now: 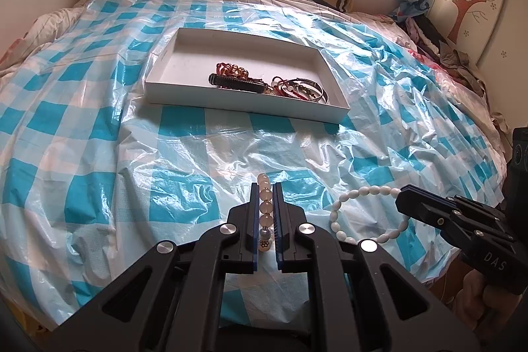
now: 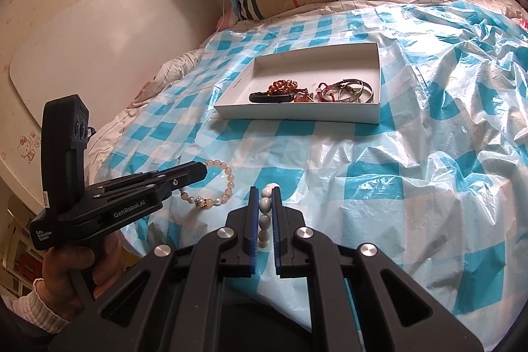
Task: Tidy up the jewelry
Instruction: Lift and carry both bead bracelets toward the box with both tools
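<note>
Both jaws are pinched tight: the left gripper [image 1: 265, 187] clamps a peach bead bracelet [image 2: 220, 187], the right gripper [image 2: 265, 192] a white bead bracelet [image 1: 359, 213]. Each hangs clear of the checked sheet [image 1: 99, 134], probably ready to join the other jewelry in the white tray [image 1: 250, 106] farther up the bed.

You have a peach bead bracelet [image 1: 266, 210] and a white one [image 1: 359, 213] at lower centre, tray [image 1: 244, 101] above.

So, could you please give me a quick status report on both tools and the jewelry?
Left tool shut on peach bead bracelet. Right tool shut on white bead bracelet. White tray ahead, already holding bangles. Nothing in the way.
</note>
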A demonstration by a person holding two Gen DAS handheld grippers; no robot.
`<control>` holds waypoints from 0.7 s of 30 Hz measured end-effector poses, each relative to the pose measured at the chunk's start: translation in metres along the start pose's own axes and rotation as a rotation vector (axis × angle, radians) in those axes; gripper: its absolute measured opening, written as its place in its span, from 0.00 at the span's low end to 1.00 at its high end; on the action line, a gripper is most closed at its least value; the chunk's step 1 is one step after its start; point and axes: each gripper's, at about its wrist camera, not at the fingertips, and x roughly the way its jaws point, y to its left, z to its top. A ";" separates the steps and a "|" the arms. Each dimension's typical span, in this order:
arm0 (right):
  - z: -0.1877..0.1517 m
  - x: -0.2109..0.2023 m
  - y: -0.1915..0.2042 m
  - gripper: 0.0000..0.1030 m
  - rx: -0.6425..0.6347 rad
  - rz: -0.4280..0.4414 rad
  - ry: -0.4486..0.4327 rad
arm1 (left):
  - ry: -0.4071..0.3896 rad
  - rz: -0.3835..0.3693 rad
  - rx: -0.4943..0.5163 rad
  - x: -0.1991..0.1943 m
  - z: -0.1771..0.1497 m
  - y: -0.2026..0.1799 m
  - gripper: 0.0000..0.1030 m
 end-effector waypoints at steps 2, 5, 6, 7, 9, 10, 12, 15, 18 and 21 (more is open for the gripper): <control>0.001 0.000 -0.001 0.08 0.003 0.000 -0.002 | 0.000 0.000 0.001 0.000 0.000 0.000 0.07; 0.002 -0.001 -0.002 0.08 0.006 -0.005 -0.008 | -0.001 -0.007 -0.003 0.000 0.000 0.001 0.07; 0.003 -0.001 -0.003 0.08 0.008 -0.006 -0.010 | 0.000 -0.014 -0.008 0.001 0.000 0.001 0.07; 0.003 -0.002 -0.004 0.08 0.011 -0.007 -0.013 | -0.001 -0.023 -0.013 0.001 0.000 0.002 0.07; 0.004 -0.003 -0.004 0.08 0.016 -0.009 -0.022 | -0.001 -0.044 -0.025 0.000 0.001 0.004 0.07; 0.005 -0.004 -0.005 0.08 0.018 -0.009 -0.027 | -0.001 -0.052 -0.027 -0.001 0.001 0.006 0.07; 0.006 -0.006 -0.005 0.08 0.017 -0.008 -0.035 | -0.004 -0.066 -0.032 -0.004 0.003 0.008 0.07; 0.008 -0.008 -0.006 0.08 0.018 -0.006 -0.044 | -0.009 -0.082 -0.050 -0.008 0.006 0.016 0.07; 0.010 -0.011 -0.009 0.08 0.025 -0.004 -0.057 | -0.013 -0.074 -0.056 -0.010 0.009 0.023 0.07; 0.012 -0.011 -0.012 0.08 0.029 0.001 -0.067 | -0.018 -0.077 -0.072 -0.013 0.015 0.033 0.07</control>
